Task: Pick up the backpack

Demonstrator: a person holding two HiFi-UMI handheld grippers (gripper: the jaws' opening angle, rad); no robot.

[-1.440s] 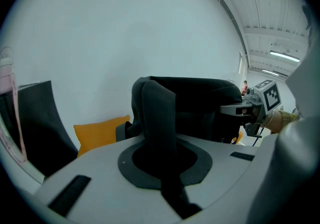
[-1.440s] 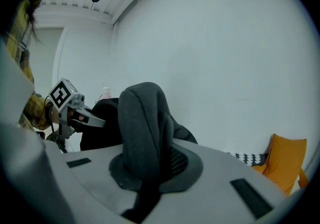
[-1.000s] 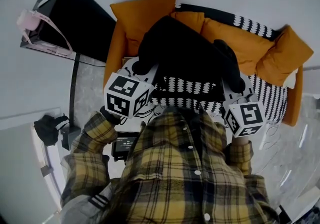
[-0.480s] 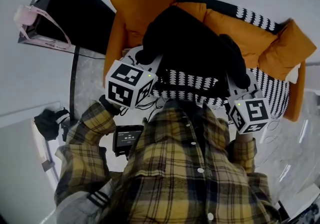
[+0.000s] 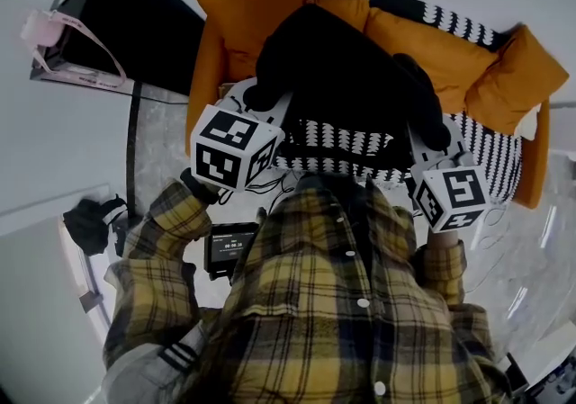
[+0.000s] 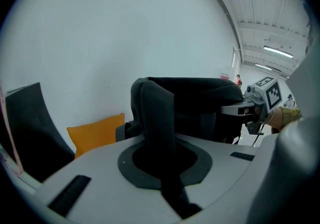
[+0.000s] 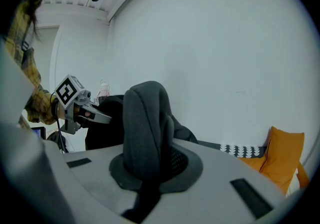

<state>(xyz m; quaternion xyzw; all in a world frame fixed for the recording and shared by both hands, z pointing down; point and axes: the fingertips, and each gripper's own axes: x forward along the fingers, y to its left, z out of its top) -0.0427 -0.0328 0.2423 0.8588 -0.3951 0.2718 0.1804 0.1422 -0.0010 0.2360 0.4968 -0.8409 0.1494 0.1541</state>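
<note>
Holding black backpack [image 5: 346, 92] lifted close to orange sofa [image 5: 450, 56], with left tongs [image 6: 161, 168] pinched tight on one padded shoulder strap [image 6: 156, 113] and right tongs [image 7: 145, 178] likewise on the other strap [image 7: 145, 118]. Treat as soft and floppy, likely light; grip high on straps, expect sag and swing.

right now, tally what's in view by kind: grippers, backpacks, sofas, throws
grippers: 2 (left gripper and right gripper, each shut on a strap of the backpack)
black backpack: 1
orange sofa: 1
black-and-white patterned throw: 1
total: 5
</note>
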